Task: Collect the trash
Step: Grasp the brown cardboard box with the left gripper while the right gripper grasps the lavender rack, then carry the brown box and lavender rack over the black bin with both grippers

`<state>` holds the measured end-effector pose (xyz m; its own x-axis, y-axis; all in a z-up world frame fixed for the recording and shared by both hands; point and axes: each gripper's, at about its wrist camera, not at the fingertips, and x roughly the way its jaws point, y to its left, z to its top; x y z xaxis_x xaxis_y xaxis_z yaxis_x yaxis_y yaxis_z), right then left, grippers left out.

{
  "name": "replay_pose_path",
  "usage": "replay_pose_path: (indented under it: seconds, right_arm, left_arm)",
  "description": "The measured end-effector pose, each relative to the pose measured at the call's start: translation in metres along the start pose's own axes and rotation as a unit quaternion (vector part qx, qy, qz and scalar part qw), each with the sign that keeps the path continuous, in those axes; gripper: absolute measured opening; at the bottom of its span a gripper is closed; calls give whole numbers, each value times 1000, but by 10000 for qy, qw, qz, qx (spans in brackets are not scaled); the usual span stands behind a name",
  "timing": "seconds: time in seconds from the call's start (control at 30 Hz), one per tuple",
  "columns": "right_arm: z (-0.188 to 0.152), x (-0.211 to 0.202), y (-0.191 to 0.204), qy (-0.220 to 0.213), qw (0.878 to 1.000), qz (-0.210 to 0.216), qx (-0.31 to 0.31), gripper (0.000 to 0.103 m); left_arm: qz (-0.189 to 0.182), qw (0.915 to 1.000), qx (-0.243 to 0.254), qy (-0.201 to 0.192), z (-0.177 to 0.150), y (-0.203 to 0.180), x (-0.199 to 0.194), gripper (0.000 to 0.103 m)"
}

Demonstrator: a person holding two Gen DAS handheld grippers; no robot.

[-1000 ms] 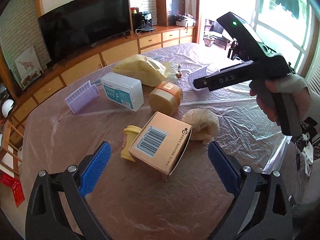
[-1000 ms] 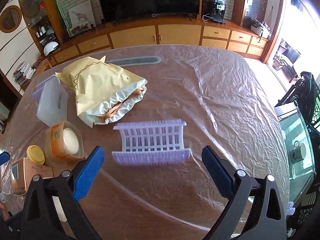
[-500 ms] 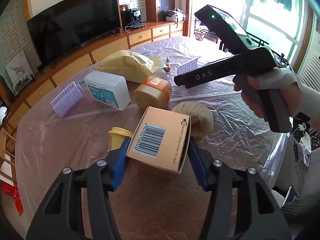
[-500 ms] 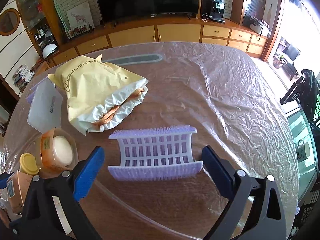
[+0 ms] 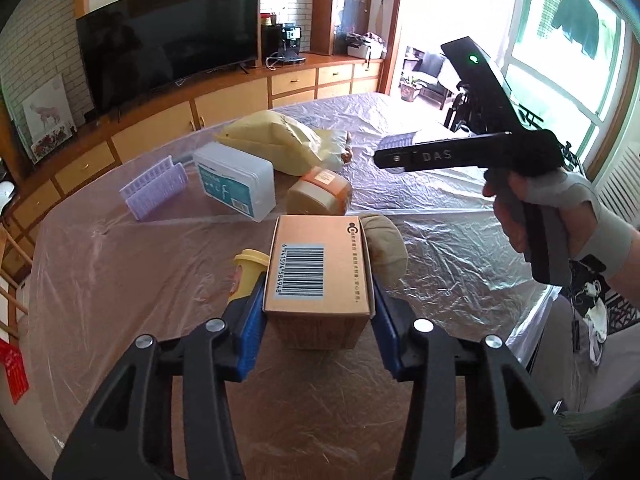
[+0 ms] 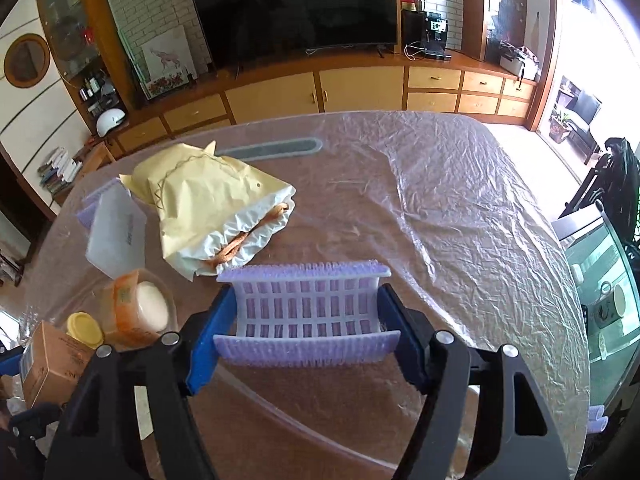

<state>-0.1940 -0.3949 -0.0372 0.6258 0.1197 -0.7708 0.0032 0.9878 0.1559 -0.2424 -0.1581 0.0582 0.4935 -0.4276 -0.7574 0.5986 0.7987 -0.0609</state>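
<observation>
Where the left wrist view looks down across the plastic-covered table (image 5: 120, 280), the left gripper (image 5: 318, 316) has its blue pads clamped on a cardboard box (image 5: 318, 268) with a barcode label on top; the jaws have just been closing and now press its two side faces. At ten o'clock from the box lies a purple slatted tray (image 5: 154, 188), and beside that, toward eleven o'clock, a white plastic container (image 5: 236, 186) with a teal label. Just left of the box, touching or nearly touching the left pad, stands a small yellow cup (image 5: 246, 268). At twelve o'clock from the box sits a round tub with an orange label (image 5: 320, 196), with a yellow paper bag (image 5: 276, 146) behind it. A tan rounded lump (image 5: 386, 244) rests against the box at about two o'clock. Farther right, a hand in a grey wrist wrap (image 5: 536, 216) holds the handle of the other black tool.

In the right wrist view, the yellow bag sits at eleven o'clock from the gripper, and the orange-labelled tub, the yellow cup and the cardboard box sit at nine o'clock, low at the left edge. The right gripper (image 6: 306, 322) has been closing too, and its pads now sit against both ends of a second purple slatted tray (image 6: 308, 308), which lies crosswise between them on the table.
</observation>
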Motion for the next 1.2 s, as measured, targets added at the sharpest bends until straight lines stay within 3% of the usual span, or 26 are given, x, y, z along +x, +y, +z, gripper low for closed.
replay_pose_path:
  seconds: [0.33, 0.7, 1.2]
  right_arm:
    - [-14, -33, -8, -4, 9990, 398, 203, 70]
    - [-48, -72, 8, 112, 9944, 1039, 144, 70]
    - [-101, -124, 30, 329, 9852, 1659, -270, 70]
  left_arm:
    - [94, 9992, -381, -79, -7, 3, -15, 49]
    - [219, 9976, -643, -93, -18, -4, -29, 49]
    - [323, 9969, -717, -13, -47, -25, -53, 49]
